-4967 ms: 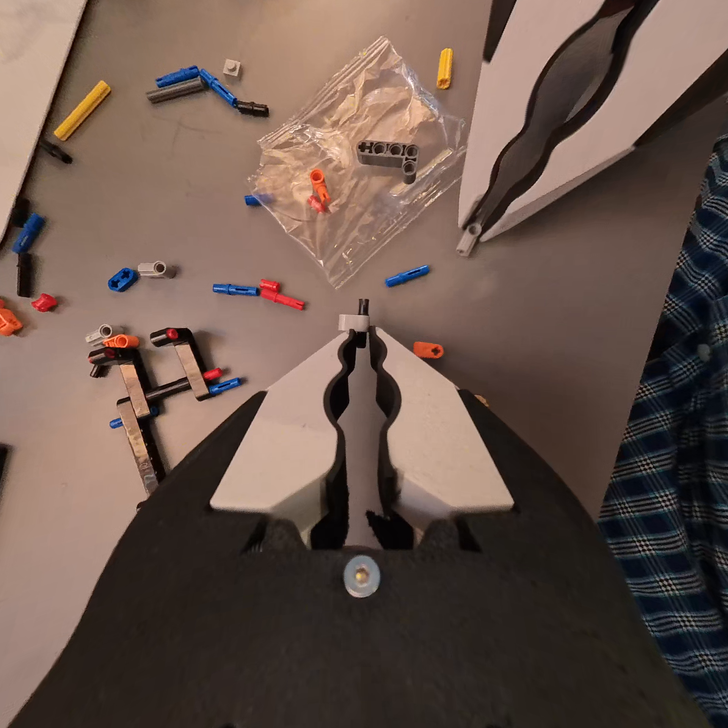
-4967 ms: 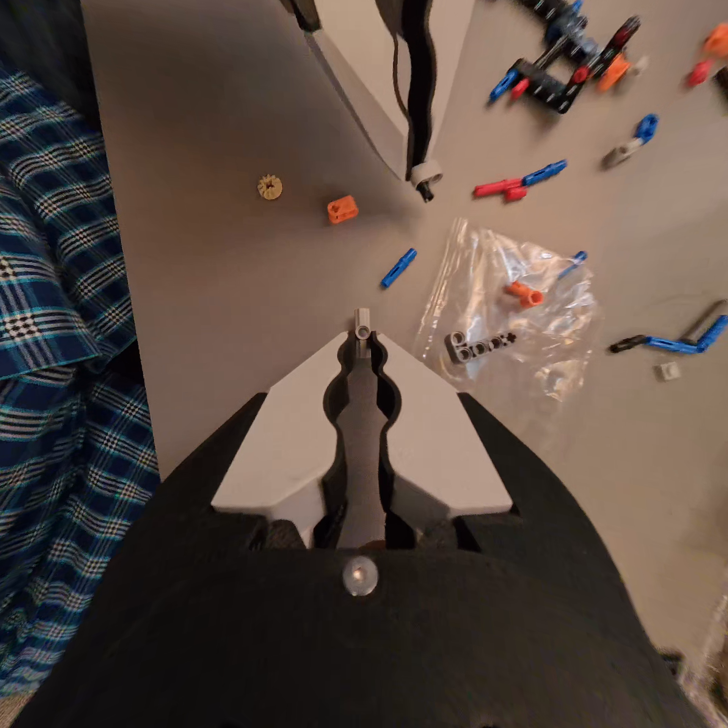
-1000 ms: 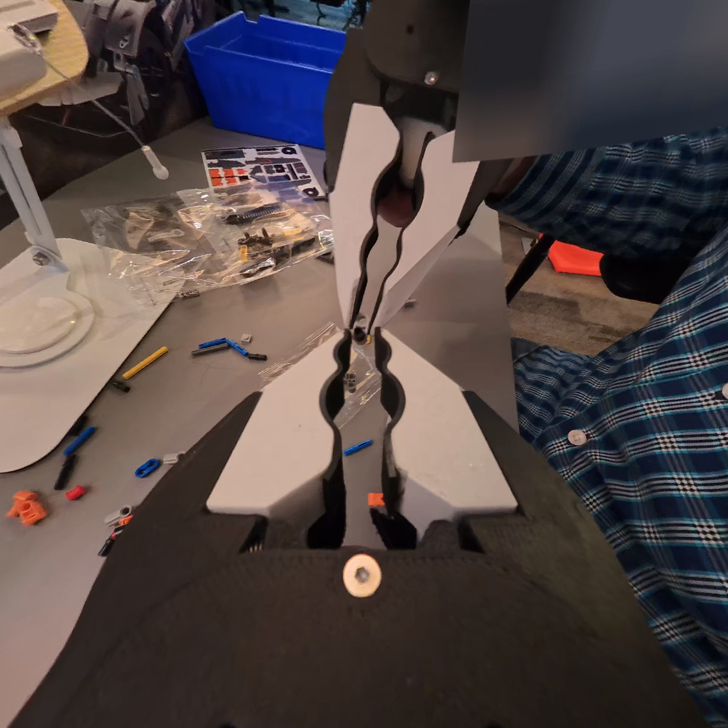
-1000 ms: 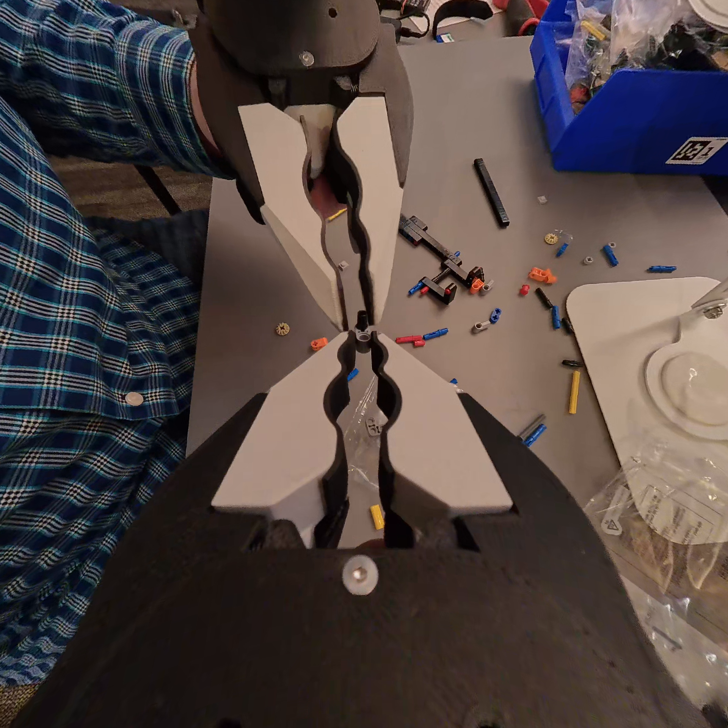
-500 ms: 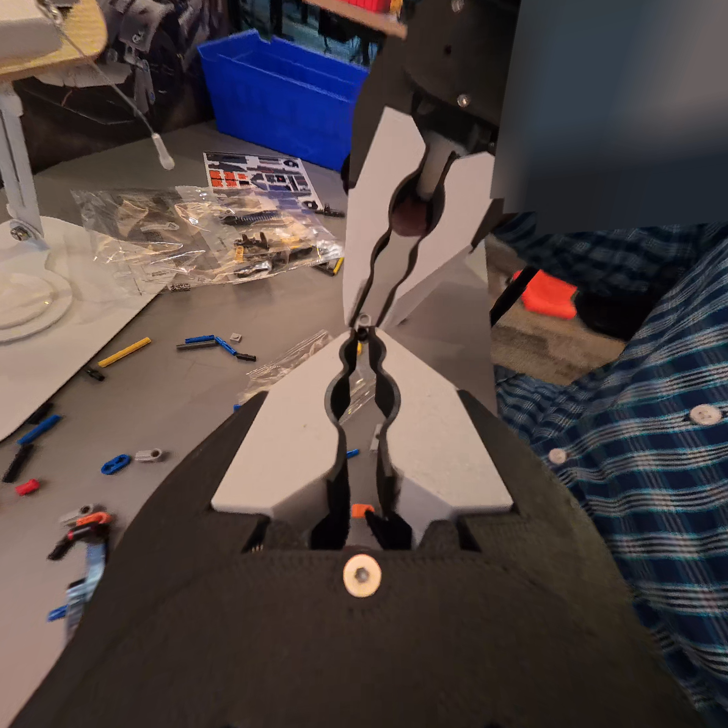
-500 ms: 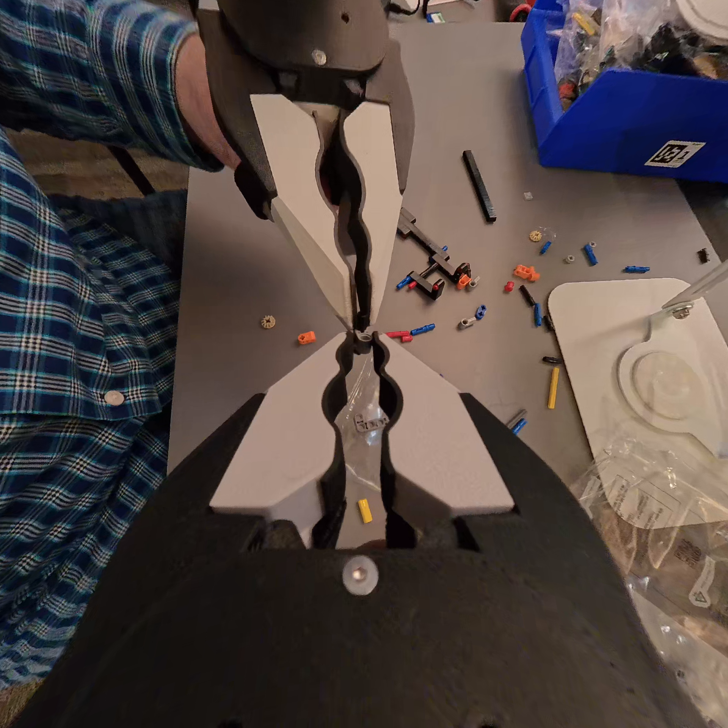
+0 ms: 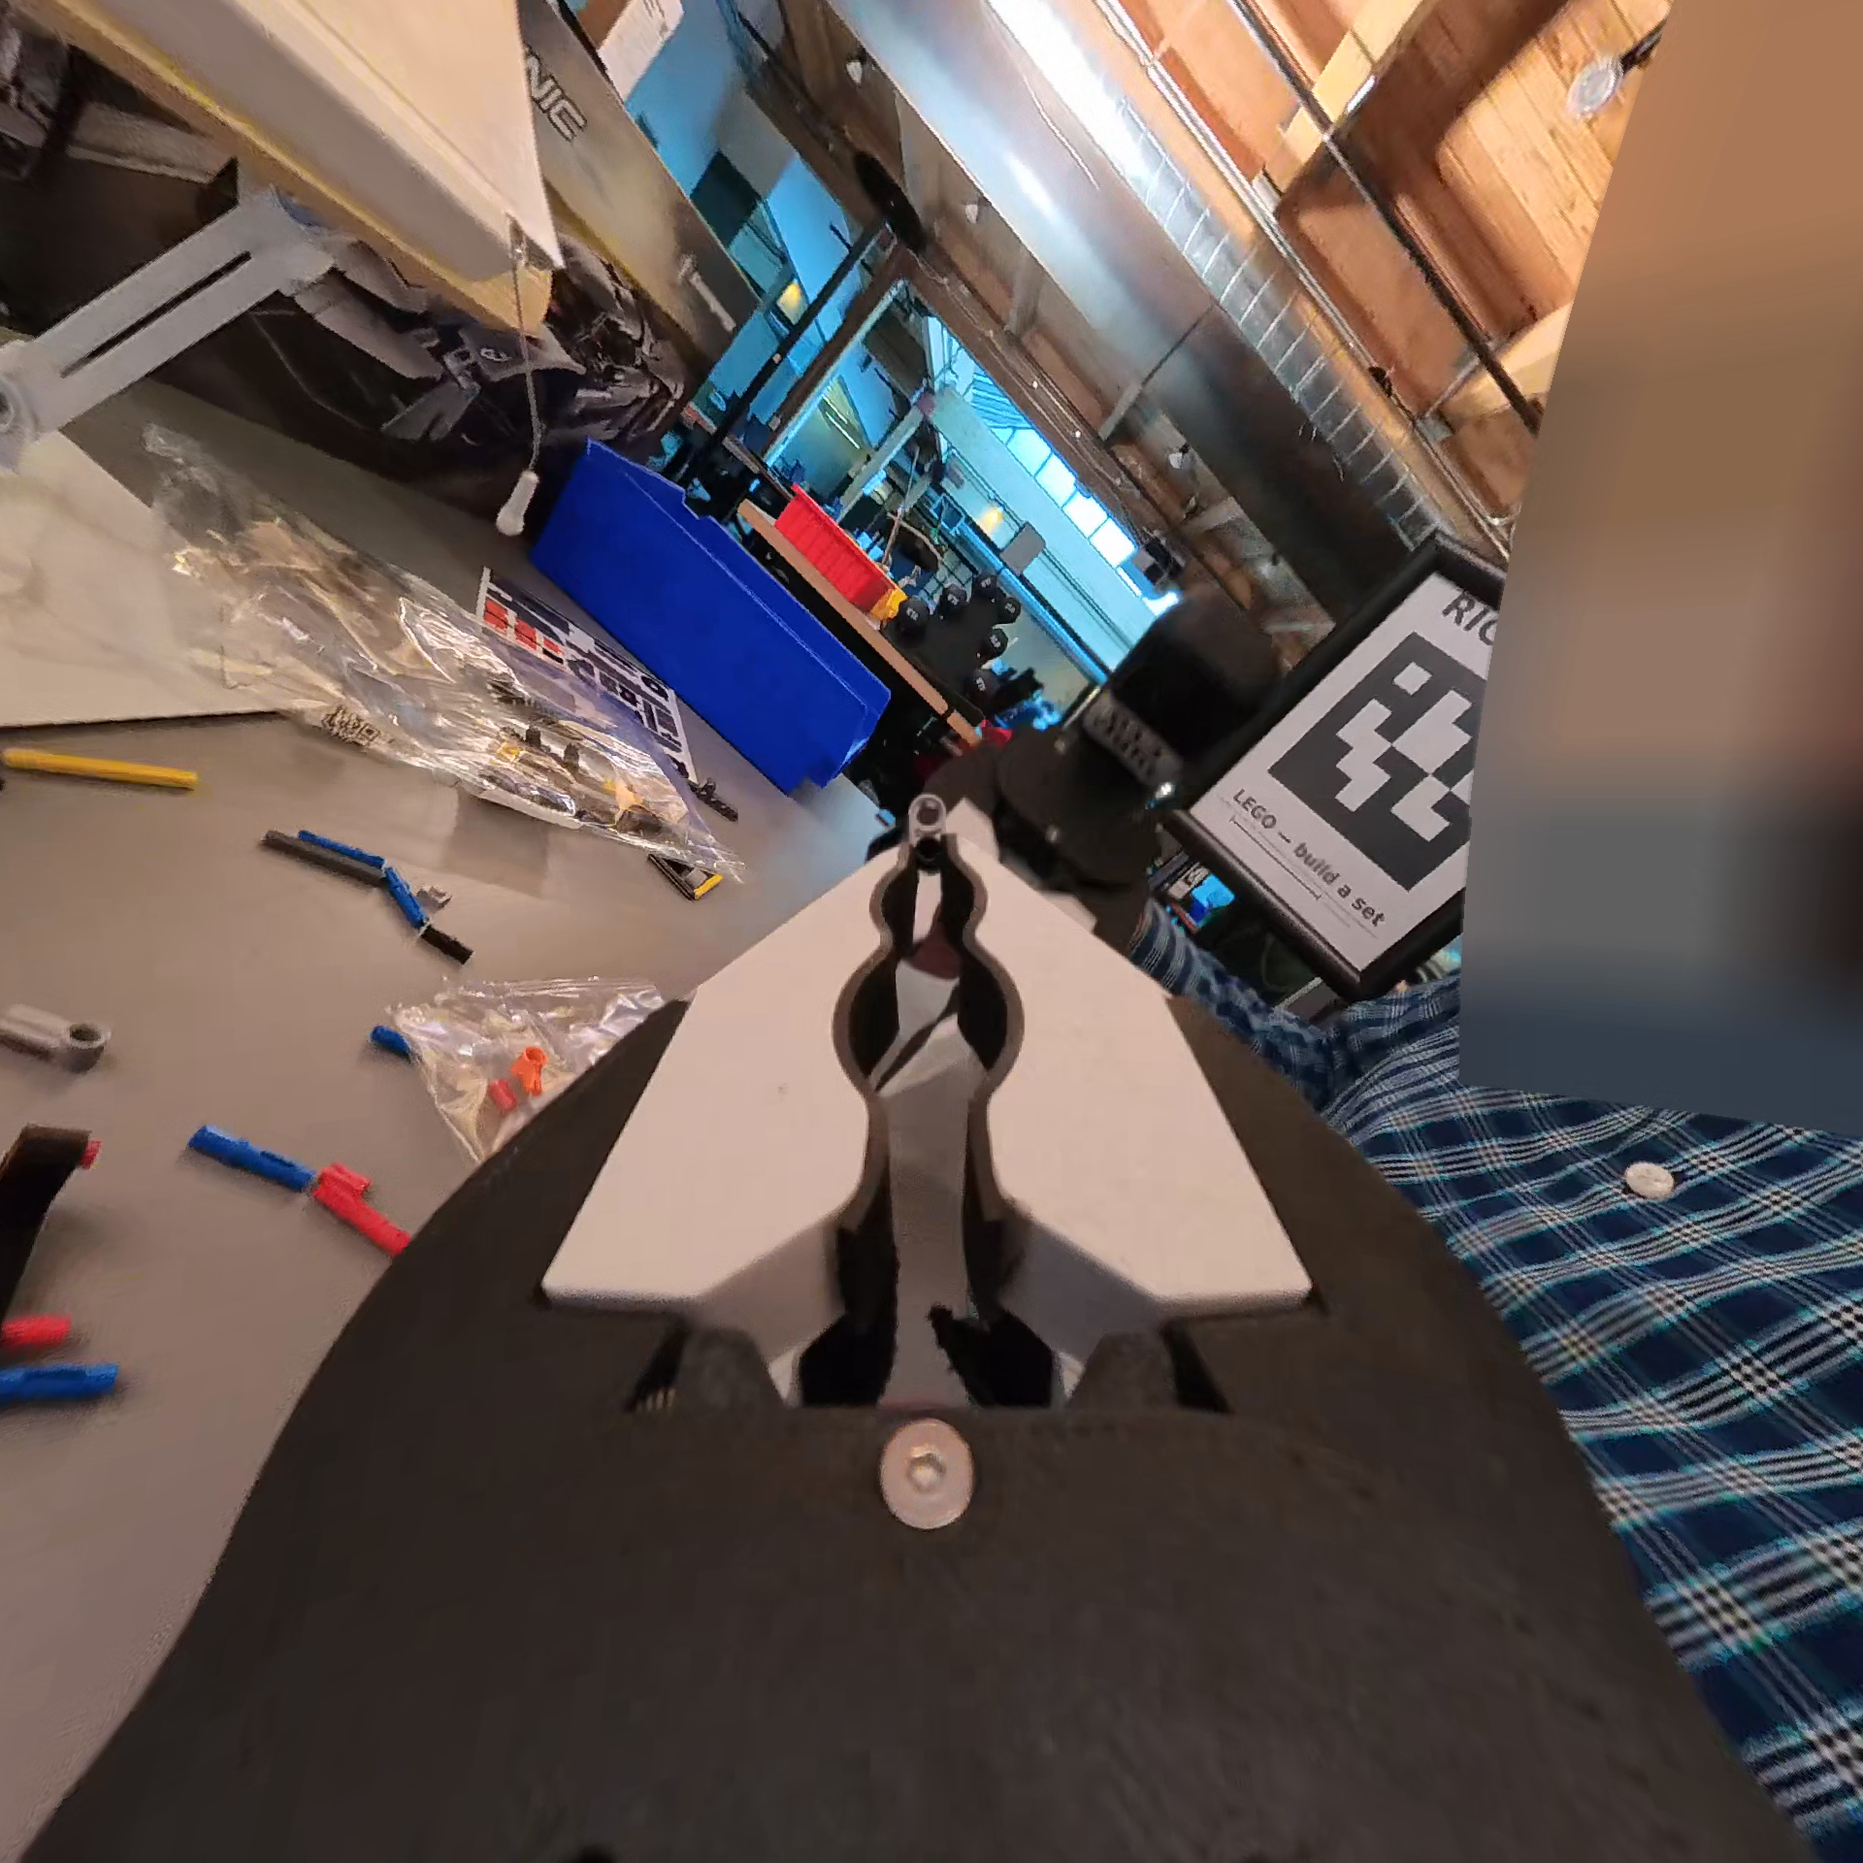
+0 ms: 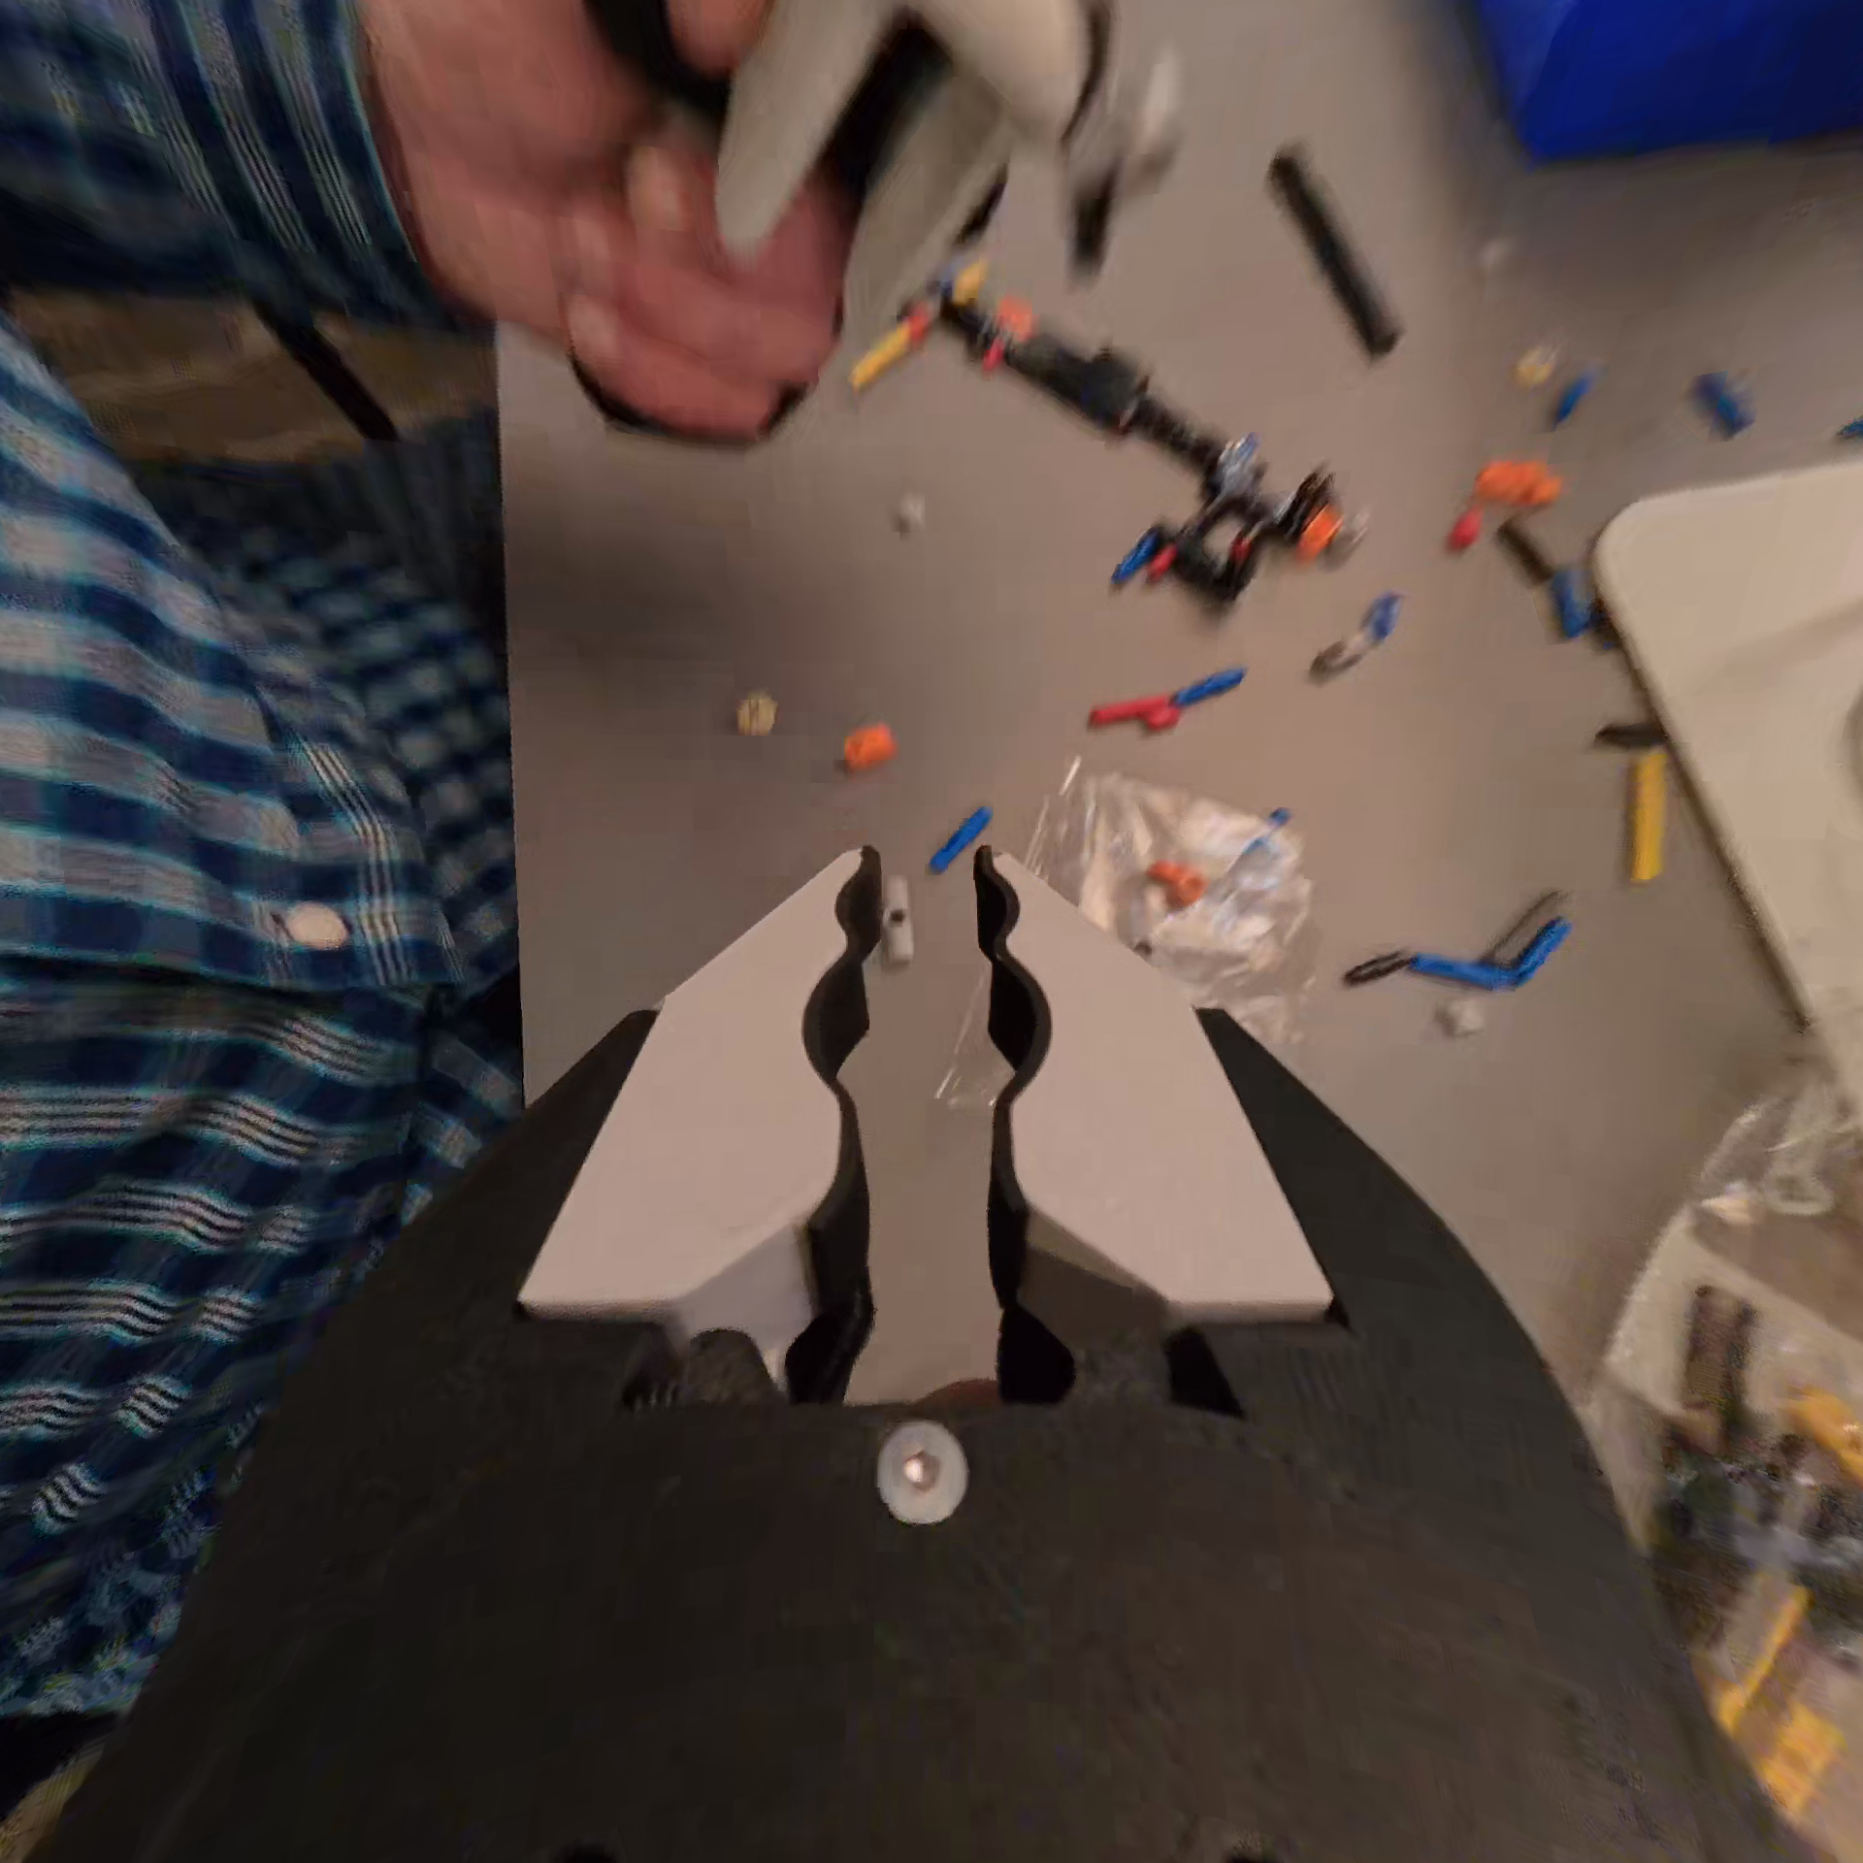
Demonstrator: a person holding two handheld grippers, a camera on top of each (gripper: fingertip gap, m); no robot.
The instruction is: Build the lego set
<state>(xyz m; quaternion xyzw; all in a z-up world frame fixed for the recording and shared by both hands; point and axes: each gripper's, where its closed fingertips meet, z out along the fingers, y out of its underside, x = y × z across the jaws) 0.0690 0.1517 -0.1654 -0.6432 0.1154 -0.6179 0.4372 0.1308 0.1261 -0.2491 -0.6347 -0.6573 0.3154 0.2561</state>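
Note:
My left gripper [image 7: 925, 847] is shut on a small grey connector [image 7: 925, 815] with a black pin in it, held in the air and tilted up towards the room. My right gripper [image 8: 924, 862] is open above the grey table [image 8: 706, 605]. A small grey piece [image 8: 895, 933] shows between its fingers, close to the left one; I cannot tell whether it lies on the table. The left gripper [image 8: 877, 151] and a hand show blurred at the top of the right wrist view. A black part-built assembly [image 8: 1225, 514] lies farther off.
Loose blue, red, orange and yellow pins are scattered on the table. A small clear bag [image 8: 1180, 887] lies just right of my right fingers. A white board [image 8: 1734, 645], a blue bin [image 7: 706, 625], bags of parts [image 7: 403, 665] and a plaid sleeve [image 8: 202, 907] surround the area. Left tips to right tips: about 10 cm. The black part-built assembly [image 8: 1225, 514] is about 20 cm from both grippers' fingertips.
The two grippers were tip to tip; now they are apart. The right gripper has opened. The left gripper has swung up and away with the grey connector.

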